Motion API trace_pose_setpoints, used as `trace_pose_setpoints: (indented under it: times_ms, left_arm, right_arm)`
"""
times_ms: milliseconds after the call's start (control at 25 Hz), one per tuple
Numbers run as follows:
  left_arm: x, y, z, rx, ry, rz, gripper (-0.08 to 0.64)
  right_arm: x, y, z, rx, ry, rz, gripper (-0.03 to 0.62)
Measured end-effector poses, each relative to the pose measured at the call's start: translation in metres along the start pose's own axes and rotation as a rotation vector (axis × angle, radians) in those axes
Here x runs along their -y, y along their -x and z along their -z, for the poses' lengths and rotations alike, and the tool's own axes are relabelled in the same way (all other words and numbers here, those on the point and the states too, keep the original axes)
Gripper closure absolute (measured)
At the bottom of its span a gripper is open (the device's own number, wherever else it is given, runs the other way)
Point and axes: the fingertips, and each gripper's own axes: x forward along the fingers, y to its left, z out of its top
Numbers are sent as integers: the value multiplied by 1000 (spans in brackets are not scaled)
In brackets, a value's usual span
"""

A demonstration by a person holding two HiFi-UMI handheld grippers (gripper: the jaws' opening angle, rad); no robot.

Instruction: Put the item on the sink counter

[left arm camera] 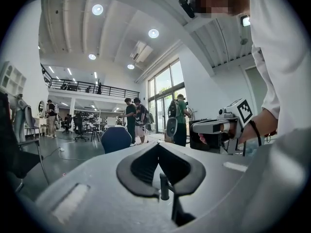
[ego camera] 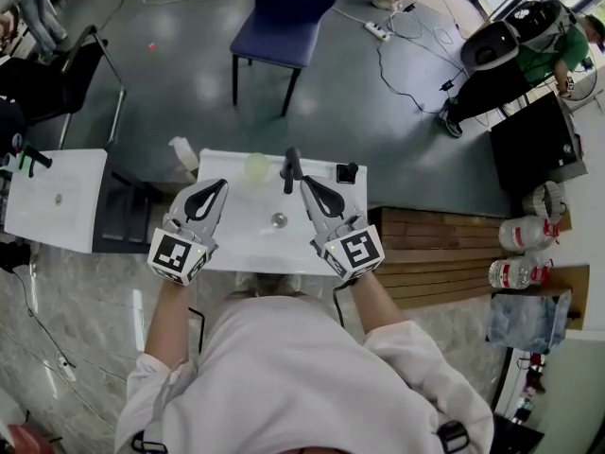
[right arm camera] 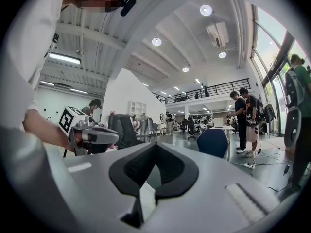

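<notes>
Both empty and clenched, left claw [ego camera: 219, 189] and right claw [ego camera: 304, 185] hover over the table [ego camera: 236, 244] where a green item [ego camera: 256, 166] lies; we mind the faucet [ego camera: 291, 170].

the left claw [ego camera: 221, 185] and right claw [ego camera: 304, 182] had matt grey plastic shells with dull black, rubbery-looking pads [left arm camera: 126, 171]. the sink surface [ego camera: 236, 239] was smooth, glossy white, its drain [ego camera: 279, 219] shiny metal, and the tap [ego camera: 291, 166] matt black. a pale green item [ego camera: 256, 166] looked like translucent plastic. the floor [ego camera: 359, 112] was polished grey and faintly reflective, while the tiles [ego camera: 85, 291] looked like glossy veined stone. the bench [ego camera: 444, 253] was slatted wood, the chair seat [ego camera: 284, 12] blue cloth, and the person's sleeve [ego camera: 156, 386] white cloth.
</notes>
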Motion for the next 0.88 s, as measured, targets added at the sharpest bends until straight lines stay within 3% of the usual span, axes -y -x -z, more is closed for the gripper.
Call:
trace_pose_setpoints:
  times_ms: [880]
  left_arm:
    - [-8,-12,4,-7,-17,-6,557]
  right_arm:
    - [12,-6,-1,4,6,-3,589]
